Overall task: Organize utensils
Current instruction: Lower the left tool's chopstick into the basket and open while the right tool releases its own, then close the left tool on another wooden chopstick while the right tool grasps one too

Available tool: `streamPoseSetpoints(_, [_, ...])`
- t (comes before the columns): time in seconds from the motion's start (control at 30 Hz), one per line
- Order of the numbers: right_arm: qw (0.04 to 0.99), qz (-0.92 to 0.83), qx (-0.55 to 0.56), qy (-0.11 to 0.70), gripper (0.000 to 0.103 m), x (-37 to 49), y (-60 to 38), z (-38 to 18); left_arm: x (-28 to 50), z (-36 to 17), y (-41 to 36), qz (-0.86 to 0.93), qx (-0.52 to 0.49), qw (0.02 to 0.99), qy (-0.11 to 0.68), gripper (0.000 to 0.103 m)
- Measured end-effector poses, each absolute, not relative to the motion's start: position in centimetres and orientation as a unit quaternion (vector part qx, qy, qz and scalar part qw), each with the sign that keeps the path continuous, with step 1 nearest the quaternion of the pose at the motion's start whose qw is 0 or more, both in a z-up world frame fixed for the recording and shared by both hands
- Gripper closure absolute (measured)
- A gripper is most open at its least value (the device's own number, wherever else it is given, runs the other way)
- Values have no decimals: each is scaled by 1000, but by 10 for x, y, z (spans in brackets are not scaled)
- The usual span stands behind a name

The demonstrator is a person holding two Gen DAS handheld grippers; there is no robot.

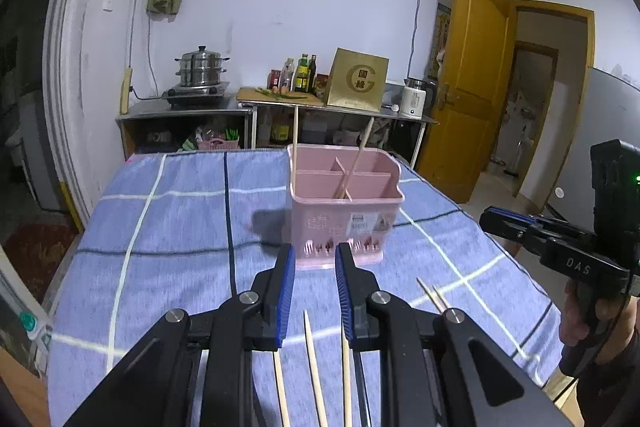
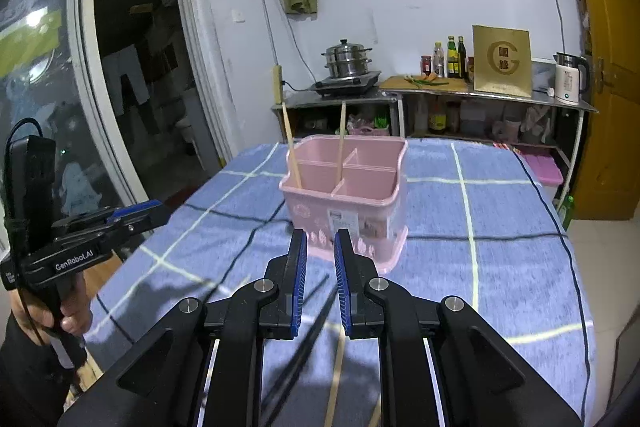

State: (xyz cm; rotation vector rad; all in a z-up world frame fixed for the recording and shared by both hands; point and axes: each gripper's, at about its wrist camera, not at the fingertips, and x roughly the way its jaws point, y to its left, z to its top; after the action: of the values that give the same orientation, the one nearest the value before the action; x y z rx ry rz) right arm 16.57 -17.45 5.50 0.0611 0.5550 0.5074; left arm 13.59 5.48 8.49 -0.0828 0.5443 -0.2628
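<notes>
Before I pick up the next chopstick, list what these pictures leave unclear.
- Loose chopsticks, left wrist view: near ends run under the left gripper and off the bottom edge.
- Pink caddy, both views: compartment floors hidden by its walls.
- Caddy label: too small to read.

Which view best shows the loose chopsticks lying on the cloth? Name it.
The left wrist view. Several pale loose chopsticks lie plainly on the cloth below the left gripper. The right wrist view shows only one pale stick and dark ones, mostly hidden by the right gripper.
</notes>
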Motion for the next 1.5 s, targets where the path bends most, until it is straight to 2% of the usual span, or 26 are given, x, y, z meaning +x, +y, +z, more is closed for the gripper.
streamPoseSetpoints(0.43, [921, 243, 27, 305, 88, 149, -182, 17, 114, 41, 51, -134, -40, 940, 310, 83])
streamPoseSetpoints(1.5, [866, 220, -41, 446, 88, 226, -134, -64, 211, -44, 54, -88, 8, 893, 442, 83])
